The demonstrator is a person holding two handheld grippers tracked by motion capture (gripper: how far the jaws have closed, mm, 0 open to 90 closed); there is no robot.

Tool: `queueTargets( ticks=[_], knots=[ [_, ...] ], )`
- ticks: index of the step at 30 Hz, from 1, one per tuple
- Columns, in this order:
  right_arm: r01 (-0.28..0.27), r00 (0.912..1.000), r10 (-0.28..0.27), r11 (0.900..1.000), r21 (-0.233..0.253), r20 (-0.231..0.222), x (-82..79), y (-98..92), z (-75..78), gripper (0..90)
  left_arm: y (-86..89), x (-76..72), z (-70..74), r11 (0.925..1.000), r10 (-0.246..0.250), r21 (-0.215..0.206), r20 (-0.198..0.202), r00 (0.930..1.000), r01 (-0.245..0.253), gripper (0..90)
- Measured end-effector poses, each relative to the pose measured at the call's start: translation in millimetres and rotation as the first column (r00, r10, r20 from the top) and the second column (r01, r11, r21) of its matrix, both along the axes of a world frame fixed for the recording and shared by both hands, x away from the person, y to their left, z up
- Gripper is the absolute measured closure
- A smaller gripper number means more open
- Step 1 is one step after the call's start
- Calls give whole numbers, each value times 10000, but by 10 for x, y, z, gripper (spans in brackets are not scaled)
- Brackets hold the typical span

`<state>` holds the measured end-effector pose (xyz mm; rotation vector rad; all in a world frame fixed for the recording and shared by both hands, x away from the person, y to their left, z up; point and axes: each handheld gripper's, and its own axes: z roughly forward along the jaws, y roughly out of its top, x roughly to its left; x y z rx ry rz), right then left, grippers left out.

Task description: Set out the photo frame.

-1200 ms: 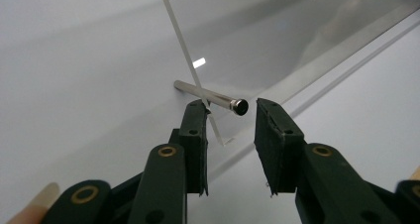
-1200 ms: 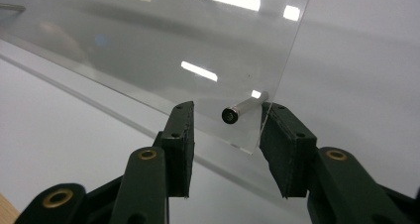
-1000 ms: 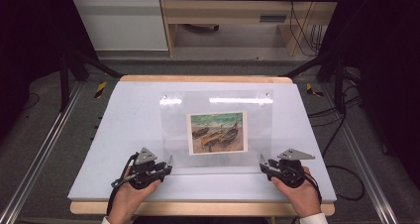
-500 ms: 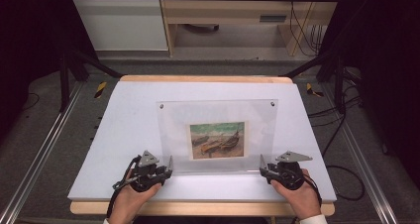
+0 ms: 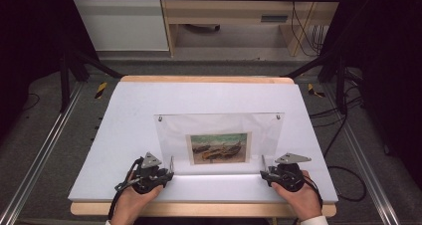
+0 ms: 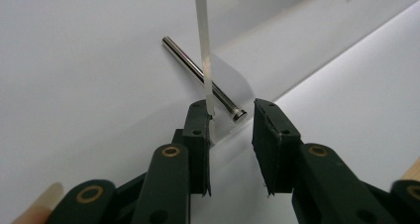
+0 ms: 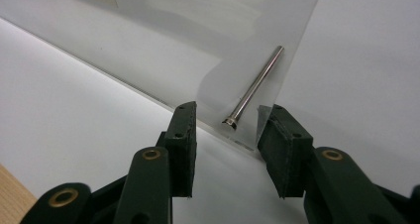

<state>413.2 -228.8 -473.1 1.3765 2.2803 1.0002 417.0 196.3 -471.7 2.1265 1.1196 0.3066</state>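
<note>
clear acrylic frame [image 5: 219, 138] upright between open left gripper [image 5: 166, 173] and open right gripper [image 5: 266, 172]

Looks like a lab or a recording bay rather than a home. Built around a plain desk [image 5: 124, 135] covered in a white sheet with a bare wooden edge, set between black frame struts [image 5: 74, 60] and aluminium rails [image 5: 40, 155] running along grey carpeted floor. Marked with yellow-and-black hazard tape [image 5: 101, 89] at the strut feet. Strung with loose black cables [image 5: 343, 120] across the floor on the right and more hanging by the back wall. Furnished behind with a white cabinet [image 5: 117, 21] and a light wooden bench or shelf unit [image 5: 234, 16]. Lit brightly over the desk, dark at both sides.
</note>
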Motion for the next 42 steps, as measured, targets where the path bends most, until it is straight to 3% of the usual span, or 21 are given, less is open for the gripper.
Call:
queueTargets(
  ticks=[9, 19, 24, 30, 32, 38, 42],
  knots=[
    [-48, 10000, 48, 10000, -3, 65, 0, 2, -8, 584, 6, 5, 4, 9998, 20, -191, 57, 10000, -19, 655],
    [-66, 9996, 66, 10000, -7, 263, -22, 38, 22, 468, 33, 1, 42, 9991, 157, -411, 348, 9993, -142, 571],
    [2, 9980, -8, 10000, 93, 629, -34, 15, 65, 342, 80, -13, 94, 9968, 304, -749, 510, 9982, -266, 473],
    [214, 9896, -258, 9993, 322, 1416, -94, -75, 159, 289, 278, -30, 192, 9924, 539, -1144, 785, 9955, -447, 391],
    [361, 9862, -426, 9984, 429, 1599, -116, -122, 190, 279, 368, -19, 226, 9903, 774, -1223, 957, 9924, -654, 363],
    [929, 9679, -1070, 9931, 719, 2273, -160, -304, 269, 254, 732, 58, 326, 9777, 1852, -1317, 1741, 9672, -1635, 271],
    [1886, 9397, -1979, 9802, 600, 2789, -148, -401, 291, 226, 886, 125, 331, 9691, 2382, -1164, 2117, 9479, -2175, 206]
  ],
)
